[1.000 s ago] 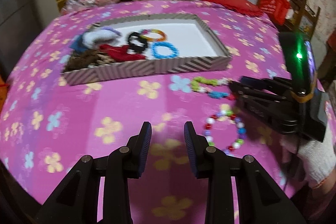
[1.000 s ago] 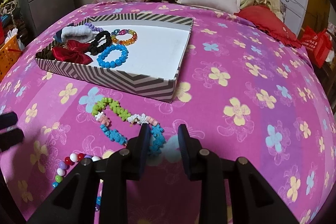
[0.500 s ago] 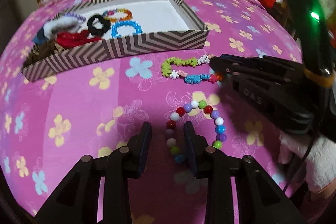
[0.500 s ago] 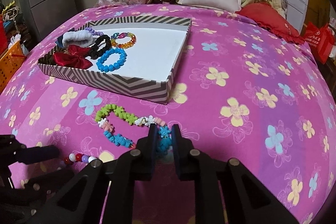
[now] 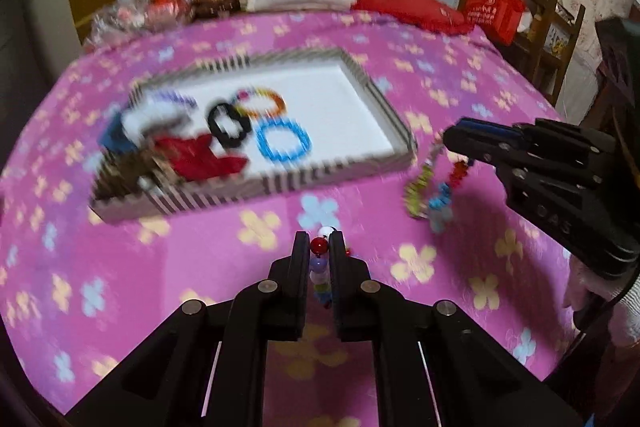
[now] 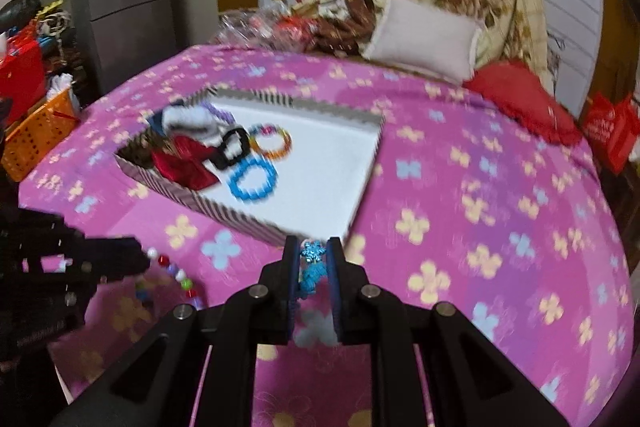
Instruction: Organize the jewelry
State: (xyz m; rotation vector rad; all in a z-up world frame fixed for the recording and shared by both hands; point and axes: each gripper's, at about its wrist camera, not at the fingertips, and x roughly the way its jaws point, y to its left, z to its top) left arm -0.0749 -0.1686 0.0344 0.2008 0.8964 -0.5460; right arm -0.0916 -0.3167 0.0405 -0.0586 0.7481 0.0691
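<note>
My right claw [image 6: 313, 255] is clamped on a blue snowflake-bead bracelet [image 6: 311, 269], which hangs between the pads above the pink flowered bedspread [image 6: 480, 227]. At the left edge I see my left claw [image 6: 138, 259] gripping a string of round multicoloured beads [image 6: 180, 277] that dangles off its tip. Just beyond my fingers sits the striped box lid [image 6: 240, 217] with a white floor. Inside it, bunched toward the left, lie a blue bead bracelet [image 6: 253, 179], an orange bangle [image 6: 271, 141], a black scrunchie [image 6: 233, 148], a red bow [image 6: 184, 165] and a white scrunchie [image 6: 186, 119]. A white pillow [image 6: 424, 41] and a red cushion [image 6: 524, 97] rest at the bed's far end.
</note>
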